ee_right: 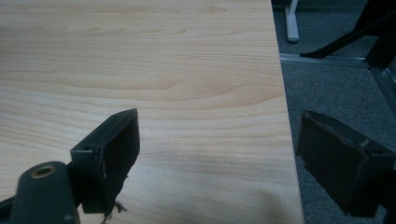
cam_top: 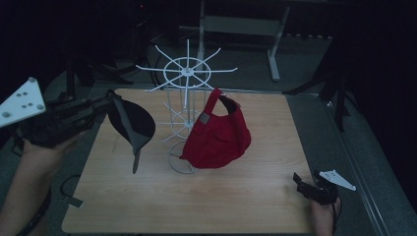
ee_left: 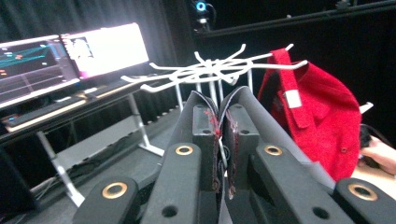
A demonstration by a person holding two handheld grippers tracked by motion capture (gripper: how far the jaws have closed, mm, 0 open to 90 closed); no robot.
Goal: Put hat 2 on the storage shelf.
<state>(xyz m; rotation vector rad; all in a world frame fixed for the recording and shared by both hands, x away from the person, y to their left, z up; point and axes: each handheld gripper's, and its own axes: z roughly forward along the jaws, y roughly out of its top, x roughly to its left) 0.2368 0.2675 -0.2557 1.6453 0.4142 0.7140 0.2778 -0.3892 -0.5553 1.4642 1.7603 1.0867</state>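
A black cap hangs in the air over the table's left side, its strap dangling below. My left gripper is shut on the cap's edge. In the left gripper view the jaws stand pressed together with dark cap fabric folded around them. A white wire rack with radiating hooks stands mid-table. A red cap hangs from it on the right by its back strap; the rack and the red cap lie just ahead of the left jaws. My right gripper rests open at the table's front right corner, nothing between its jaws.
The wooden table ends just right of the right gripper, with grey floor beyond. A lit monitor stands on a desk behind the rack. A white desk frame is at the far back. A loose strap lies at the table's front left edge.
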